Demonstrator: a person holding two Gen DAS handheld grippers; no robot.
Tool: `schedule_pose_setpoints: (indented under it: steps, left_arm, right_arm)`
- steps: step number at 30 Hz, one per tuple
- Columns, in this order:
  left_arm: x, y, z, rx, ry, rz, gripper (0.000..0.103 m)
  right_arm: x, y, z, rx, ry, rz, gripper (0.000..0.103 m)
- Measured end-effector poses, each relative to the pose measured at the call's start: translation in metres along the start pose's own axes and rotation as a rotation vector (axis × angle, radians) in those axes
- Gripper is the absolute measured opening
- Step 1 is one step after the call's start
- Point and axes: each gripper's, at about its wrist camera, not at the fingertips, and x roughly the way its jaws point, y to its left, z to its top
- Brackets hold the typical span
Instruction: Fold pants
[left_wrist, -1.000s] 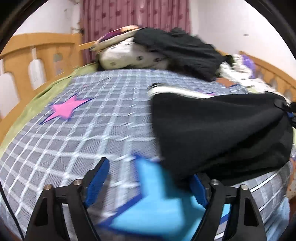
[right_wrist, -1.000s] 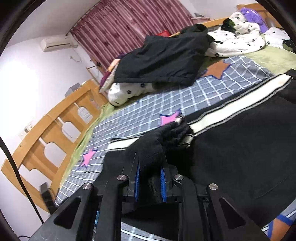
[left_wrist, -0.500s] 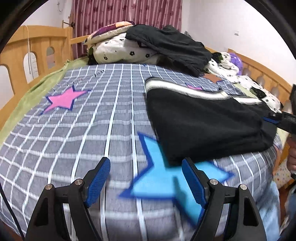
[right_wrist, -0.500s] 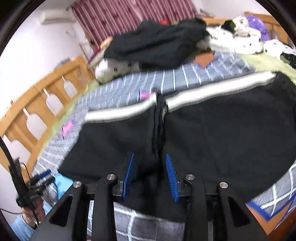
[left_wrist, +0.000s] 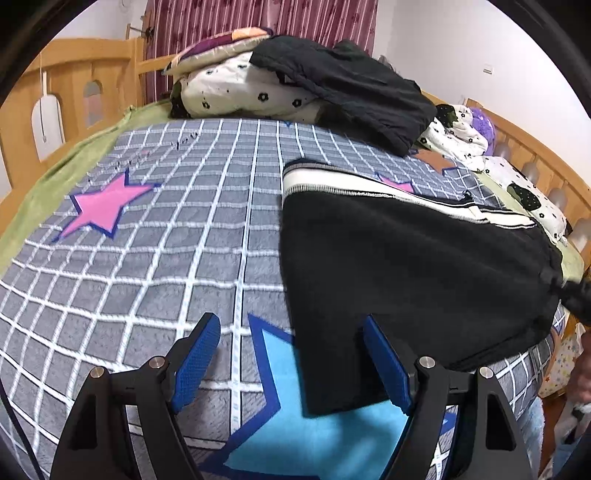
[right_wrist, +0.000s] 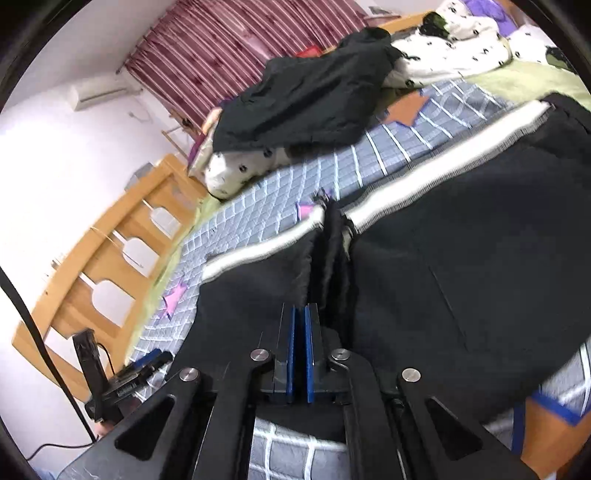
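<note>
Two grippers over one bed. Far left, wooden bed rail (left_wrist: 74, 92) with arched cut-outs; a green sheet (left_wrist: 66, 173) runs along that edge. Grey checked blanket (left_wrist: 184, 229) covers the mattress, pink star (left_wrist: 105, 205) on its left part, big light-blue star (left_wrist: 314, 435) at the near edge.

Left gripper (left_wrist: 291, 363): jaws wide apart, nothing pinched. A near corner of the black pants (left_wrist: 413, 273) lies on the blue star between the two blue pads, the right pad just beside the cloth; contact cannot be told.

Pants lie flat on the right half of the blanket, white-striped waistband (left_wrist: 369, 186) on the far side. Behind them, a heap: spotted white bedding (left_wrist: 243, 92) with a dark jacket (left_wrist: 351, 85) draped over it, maroon striped curtain (left_wrist: 258, 18) beyond.

Right gripper (right_wrist: 300, 314): jaws pressed together, pad to pad. Tips sit low over the black pants at a bunched vertical ridge of cloth (right_wrist: 332, 254) that runs up toward the waistband gap. Whether any fabric is caught between the pads cannot be told. In this view the other gripper shows small at lower left, past the pants' edge, held by a hand (right_wrist: 107, 424).
</note>
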Motion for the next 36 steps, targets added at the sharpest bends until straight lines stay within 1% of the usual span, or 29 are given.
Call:
schedule_pose_setpoints:
  steps: [2, 4, 5, 6, 8, 10, 11, 13, 15, 16, 18, 20, 21, 22, 23, 24, 25, 27, 29, 30, 31, 32, 33, 34, 35, 36]
  left_arm:
    - [0.005, 0.002, -0.003, -0.017, 0.013, -0.011, 0.078]
    - [0.006, 0.004, -0.003, -0.031, 0.016, -0.024, 0.078]
    - [0.006, 0.004, -0.002, -0.037, 0.014, -0.031, 0.078]
    - [0.005, 0.004, 0.0, -0.04, 0.008, -0.042, 0.078]
    - [0.004, 0.001, 0.004, -0.035, -0.006, -0.055, 0.078]
    - [0.007, -0.003, 0.006, -0.025, 0.0, -0.05, 0.078]
    - [0.014, -0.006, 0.004, -0.011, 0.025, -0.032, 0.078]
    - [0.029, -0.008, -0.003, 0.005, 0.074, -0.012, 0.08]
    - [0.028, -0.007, -0.006, 0.008, 0.062, -0.021, 0.08]
    - [0.026, -0.006, -0.005, 0.012, 0.068, -0.025, 0.08]
    - [0.02, -0.002, 0.0, 0.01, 0.069, -0.038, 0.08]
    - [0.016, 0.002, 0.007, 0.005, 0.047, -0.023, 0.08]
    - [0.016, 0.004, 0.012, 0.005, 0.038, -0.009, 0.08]
    - [0.017, 0.006, 0.016, 0.002, 0.034, -0.005, 0.08]
    - [0.018, 0.007, 0.021, -0.005, 0.035, -0.005, 0.08]
    - [0.021, 0.008, 0.028, -0.02, 0.038, -0.011, 0.08]
    - [0.023, 0.009, 0.032, -0.03, 0.039, -0.021, 0.08]
    - [0.03, 0.008, 0.04, -0.034, 0.049, -0.053, 0.08]
    - [0.041, 0.005, 0.043, -0.016, 0.069, -0.052, 0.08]
    - [0.047, 0.003, 0.042, -0.003, 0.084, -0.043, 0.08]
    - [0.055, 0.001, 0.04, 0.012, 0.111, -0.032, 0.08]
    - [0.061, 0.0, 0.038, 0.026, 0.136, -0.026, 0.08]
    - [0.064, 0.0, 0.036, 0.034, 0.138, -0.027, 0.08]
    - [0.063, -0.001, 0.034, 0.04, 0.123, -0.036, 0.08]
    - [0.062, -0.001, 0.034, 0.04, 0.118, -0.04, 0.081]
    - [0.063, -0.002, 0.034, 0.04, 0.12, -0.04, 0.082]
  right_arm:
    - [0.014, 0.001, -0.012, -0.036, 0.054, -0.056, 0.005]
    - [0.024, -0.005, -0.021, -0.036, 0.091, -0.084, 0.005]
    - [0.024, -0.007, -0.022, -0.027, 0.087, -0.08, 0.008]
    - [0.021, -0.009, -0.021, -0.023, 0.082, -0.081, 0.012]
    - [0.016, -0.007, -0.013, -0.022, 0.062, -0.093, 0.019]
    - [0.011, -0.003, -0.007, -0.026, 0.031, -0.094, 0.02]
    - [0.011, -0.001, -0.005, -0.032, 0.02, -0.092, 0.021]
    - [0.019, 0.001, -0.005, -0.053, 0.042, -0.093, 0.021]
    - [0.04, -0.001, -0.012, -0.097, 0.098, -0.159, 0.022]
    - [0.046, -0.003, -0.015, -0.111, 0.116, -0.164, 0.023]
    - [0.044, 0.0, -0.009, -0.117, 0.119, -0.16, 0.028]
    - [0.041, 0.005, 0.006, -0.136, 0.108, -0.168, 0.031]
    - [0.041, 0.008, 0.016, -0.149, 0.087, -0.17, 0.043]
    - [0.043, 0.011, 0.025, -0.159, 0.075, -0.17, 0.052]
    - [0.05, 0.015, 0.038, -0.167, 0.074, -0.169, 0.068]
    - [0.057, 0.017, 0.049, -0.172, 0.077, -0.164, 0.073]
    - [0.067, 0.019, 0.06, -0.184, 0.08, -0.154, 0.073]
    - [0.1, 0.018, 0.082, -0.193, 0.121, -0.182, 0.073]
    - [0.136, 0.01, 0.095, -0.159, 0.222, -0.167, 0.071]
    - [0.154, 0.005, 0.098, -0.132, 0.295, -0.144, 0.056]
    - [0.167, 0.002, 0.099, -0.118, 0.349, -0.124, 0.045]
    - [0.174, 0.004, 0.1, -0.149, 0.356, -0.151, 0.026]
    - [0.167, 0.01, 0.106, -0.226, 0.318, -0.156, 0.02]
    - [0.158, 0.013, 0.11, -0.252, 0.28, -0.126, 0.02]
    - [0.142, 0.011, 0.117, -0.239, 0.208, -0.072, 0.021]
    - [0.135, 0.005, 0.121, -0.199, 0.179, -0.047, 0.021]
